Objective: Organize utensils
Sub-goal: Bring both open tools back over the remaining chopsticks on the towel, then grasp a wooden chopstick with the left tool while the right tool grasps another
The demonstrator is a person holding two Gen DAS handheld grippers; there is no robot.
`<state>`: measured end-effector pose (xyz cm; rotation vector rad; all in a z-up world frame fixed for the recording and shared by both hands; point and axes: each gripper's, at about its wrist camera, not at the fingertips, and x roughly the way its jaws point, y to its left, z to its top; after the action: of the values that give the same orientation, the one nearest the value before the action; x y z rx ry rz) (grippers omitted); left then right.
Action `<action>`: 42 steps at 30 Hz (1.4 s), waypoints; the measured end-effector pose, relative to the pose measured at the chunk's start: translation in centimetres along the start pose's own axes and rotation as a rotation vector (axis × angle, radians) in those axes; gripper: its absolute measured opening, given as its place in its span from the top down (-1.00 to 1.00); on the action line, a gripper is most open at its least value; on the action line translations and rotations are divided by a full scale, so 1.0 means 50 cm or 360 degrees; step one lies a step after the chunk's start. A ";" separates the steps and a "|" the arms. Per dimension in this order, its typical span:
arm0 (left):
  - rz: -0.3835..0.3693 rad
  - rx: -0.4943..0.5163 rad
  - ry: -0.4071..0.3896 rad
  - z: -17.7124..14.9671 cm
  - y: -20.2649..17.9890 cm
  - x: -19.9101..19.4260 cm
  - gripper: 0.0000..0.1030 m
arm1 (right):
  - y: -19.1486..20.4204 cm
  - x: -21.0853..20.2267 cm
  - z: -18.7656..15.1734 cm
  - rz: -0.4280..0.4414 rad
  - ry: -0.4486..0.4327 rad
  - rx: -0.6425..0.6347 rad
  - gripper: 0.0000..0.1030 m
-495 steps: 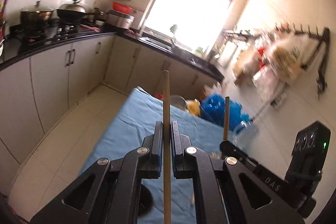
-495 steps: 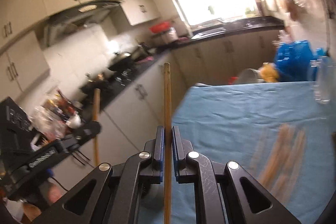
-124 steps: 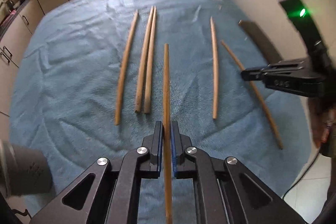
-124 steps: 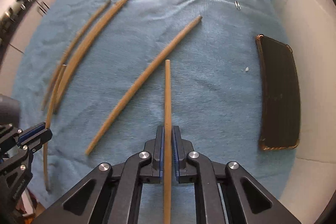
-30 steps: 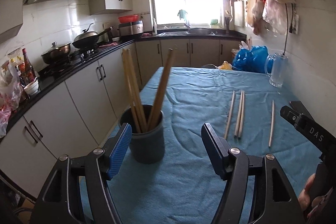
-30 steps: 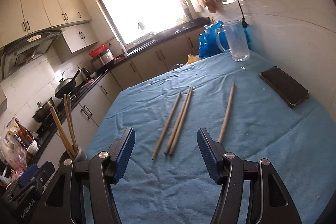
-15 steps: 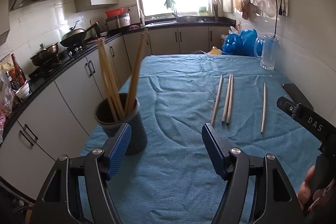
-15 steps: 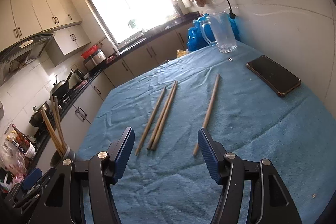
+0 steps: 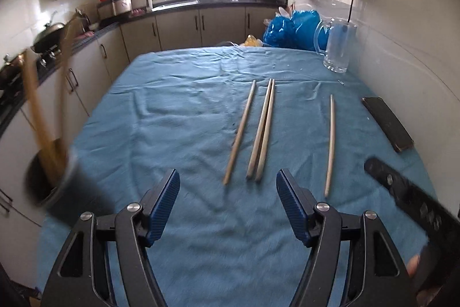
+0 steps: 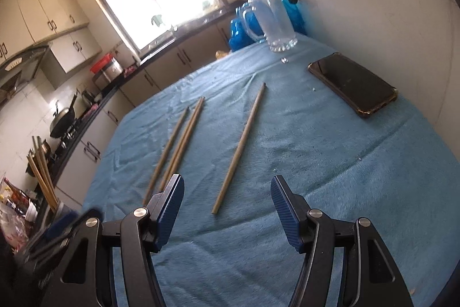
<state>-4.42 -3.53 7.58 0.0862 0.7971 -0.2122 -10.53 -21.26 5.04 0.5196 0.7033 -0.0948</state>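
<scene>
Left wrist view: I am holding both hand-held grippers, left [image 9: 227, 203] and right [image 10: 225, 207], wide open and empty, with some chopsticks in the holder [image 9: 61, 192] and four chopsticks [image 9: 260, 134] lying on the worktop [image 9: 172, 111].

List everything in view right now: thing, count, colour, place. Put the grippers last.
chopsticks on the cloth: four, tan wood, mid-table; three lie close together, one apart nearer the wall
holder: one, dark grey, near left table edge, blurred
chopsticks in the holder: several, tan wood, standing; exact count unclear
cloth: one, blue, covering the table
phone: one, black, on the cloth by the wall
glass mug: one, clear, far corner by the wall
bags: blue plastic, behind the mug
wok: one, dark, on the stove at left
left gripper: black with blue pads, open, empty
right gripper: black with blue pads, open, empty
</scene>
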 end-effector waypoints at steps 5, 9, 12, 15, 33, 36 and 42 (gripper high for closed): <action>0.0005 -0.0087 0.0113 0.067 0.012 0.114 -0.16 | -0.002 0.089 0.050 -0.0071 0.0222 -0.0179 -0.31; 0.0050 -0.0069 0.0218 0.089 0.025 0.196 -0.15 | -0.001 0.156 0.081 -0.0144 0.0351 -0.0295 -0.31; 0.0080 -0.0006 0.0277 0.092 0.021 0.239 -0.15 | -0.002 0.187 0.093 -0.0174 0.0403 -0.0322 -0.31; 0.0077 0.0079 0.0304 0.093 0.006 0.266 -0.15 | 0.009 0.208 0.099 -0.0225 0.0420 -0.0373 -0.29; -0.0297 -0.0246 0.0570 -0.001 0.073 0.174 0.87 | 0.008 0.202 0.091 -0.0282 0.0659 -0.0575 0.84; -0.0366 -0.0232 0.0614 -0.059 0.087 0.118 0.87 | -0.018 0.144 0.053 -0.0234 0.0763 -0.0618 0.84; -0.0413 -0.0150 0.0693 -0.110 0.096 0.055 0.86 | -0.046 0.058 0.002 -0.0246 0.0900 -0.0736 0.68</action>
<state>-5.35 1.60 1.77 -0.0639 1.2520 -0.4095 -8.84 -23.03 2.28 0.0357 1.2780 0.0755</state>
